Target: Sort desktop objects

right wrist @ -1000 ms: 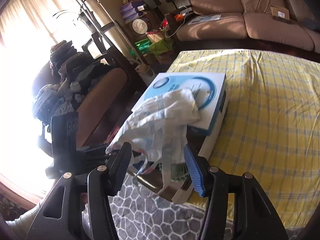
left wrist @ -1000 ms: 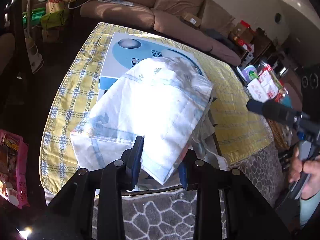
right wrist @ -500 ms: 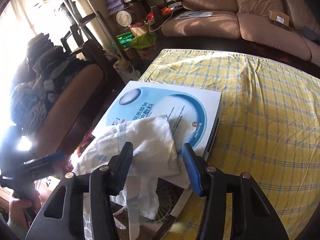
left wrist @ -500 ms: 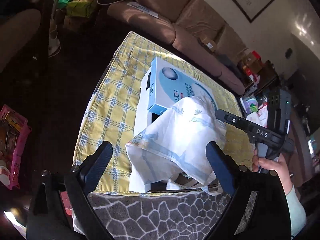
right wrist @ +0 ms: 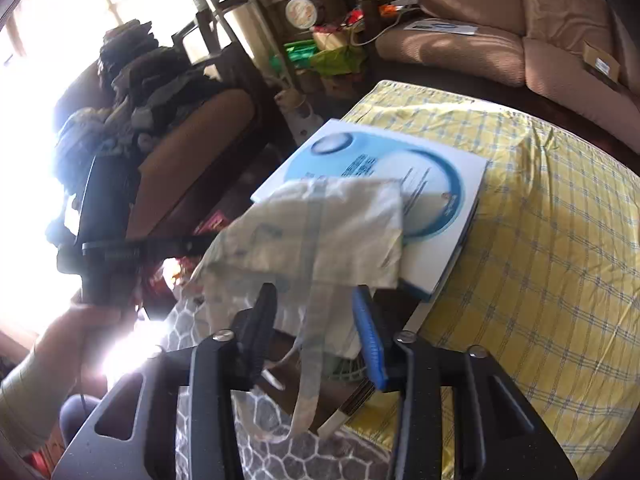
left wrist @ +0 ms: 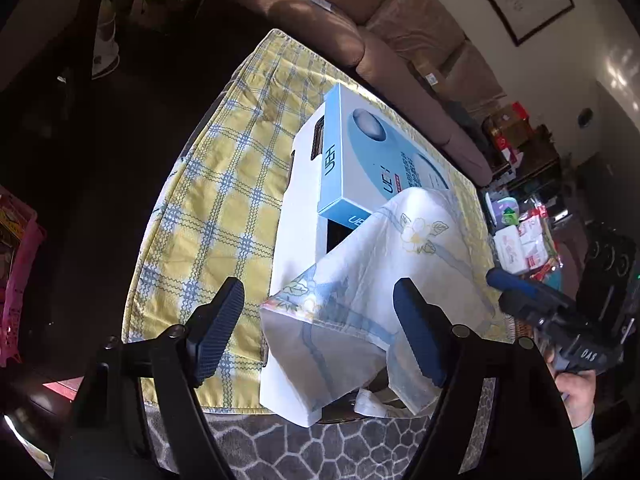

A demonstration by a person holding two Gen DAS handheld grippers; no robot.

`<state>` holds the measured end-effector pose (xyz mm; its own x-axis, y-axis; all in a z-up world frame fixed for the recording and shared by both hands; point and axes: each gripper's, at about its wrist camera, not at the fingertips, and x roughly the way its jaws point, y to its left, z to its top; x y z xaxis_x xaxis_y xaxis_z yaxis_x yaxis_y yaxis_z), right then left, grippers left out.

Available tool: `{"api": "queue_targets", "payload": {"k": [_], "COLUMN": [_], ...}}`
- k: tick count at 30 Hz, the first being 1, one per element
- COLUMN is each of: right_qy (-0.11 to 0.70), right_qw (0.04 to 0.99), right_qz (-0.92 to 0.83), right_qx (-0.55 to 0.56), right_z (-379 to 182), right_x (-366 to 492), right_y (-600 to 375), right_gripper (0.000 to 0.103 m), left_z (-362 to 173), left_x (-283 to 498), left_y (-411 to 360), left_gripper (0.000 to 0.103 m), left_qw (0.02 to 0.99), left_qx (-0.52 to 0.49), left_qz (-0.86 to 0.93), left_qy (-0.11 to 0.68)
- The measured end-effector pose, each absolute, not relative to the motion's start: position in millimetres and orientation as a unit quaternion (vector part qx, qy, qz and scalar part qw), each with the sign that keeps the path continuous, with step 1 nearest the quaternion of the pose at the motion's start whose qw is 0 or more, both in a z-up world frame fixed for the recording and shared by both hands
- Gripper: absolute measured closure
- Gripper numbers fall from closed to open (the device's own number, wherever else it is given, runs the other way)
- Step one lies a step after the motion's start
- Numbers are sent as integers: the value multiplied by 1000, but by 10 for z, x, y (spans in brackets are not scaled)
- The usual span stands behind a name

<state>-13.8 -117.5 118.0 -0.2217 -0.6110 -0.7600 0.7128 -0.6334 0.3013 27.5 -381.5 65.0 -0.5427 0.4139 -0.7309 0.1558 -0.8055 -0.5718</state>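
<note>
You had the white plastic bag draped over the blue-and-white box at the near edge of the yellow checked tablecloth. Your left gripper was closing, pads clear of the bag between them. Your right gripper was opening, the bag's handle loop hanging between its jaws (untouched, I judged). The slack bag could have slid off the edge, ungripped.

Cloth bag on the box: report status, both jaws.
Left gripper closing, pads clear of the cloth bag. Right gripper opening around its hanging edge. Bag draped over blue box. Nothing in the way.
</note>
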Motion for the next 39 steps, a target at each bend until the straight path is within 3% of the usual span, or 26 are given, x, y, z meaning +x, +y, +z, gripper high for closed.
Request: {"api": "queue_targets", "payload": {"k": [1, 5, 9, 10, 11, 13, 16, 20, 26, 31, 33, 34, 35, 37, 39], "right_qy": [49, 63, 77, 82, 92, 120, 122, 79, 58, 71, 34, 16, 5, -6, -32], "right_qw": [412, 381, 382, 388, 396, 403, 418, 451, 505, 514, 492, 481, 471, 451, 450], "right_qz": [-792, -811, -808, -804, -798, -789, -786, -776, -771, -766, -770, -771, -775, -783, -775], "right_qx": [448, 439, 441, 443, 445, 448, 438, 434, 383, 379, 404, 417, 422, 429, 444], "right_z": [1226, 1231, 1119, 1087, 1059, 995, 992, 1147, 1594, 1543, 1474, 1439, 1418, 1409, 1381], "right_x": [-244, -612, -792, -799, -784, -711, -605, -516, -129, 196, 96, 19, -54, -205, -344], "right_y": [-1174, -1304, -1461, -1492, -1543, -1637, -1651, -1585, -1564, -1509, -1369, -1292, -1217, -1082, -977], "right_gripper": [37, 37, 39, 51, 72, 83, 88, 89, 89, 89, 76, 59, 52, 52, 52], "left_z": [631, 595, 517, 509, 514, 526, 619, 934, 1651, 2021, 1965, 1881, 1765, 1523, 1289], "left_x": [253, 201, 100, 81, 75, 59, 67, 136, 212, 195, 160, 136, 112, 162, 246], "left_y": [-3813, -3874, -3816, -3787, -3755, -3708, -3629, -3626, -3472, -3209, -3214, -3273, -3358, -3593, -3785], "left_gripper": [27, 11, 11, 22, 41, 64, 75, 81, 82, 81, 81, 74, 59, 40, 39], "left_qw": [75, 44, 65, 68, 72, 78, 77, 73, 87, 101, 95, 93, 89, 80, 94], "left_qx": [-478, -477, -486, -489, -489, -492, -488, -455, -382, -361, -373, -386, -400, -413, -423], "left_qz": [824, 829, 822, 823, 825, 824, 836, 859, 901, 917, 914, 907, 898, 881, 858], "left_qy": [-294, -290, -289, -282, -275, -268, -240, -223, -187, -136, -129, -140, -159, -215, -275]}}
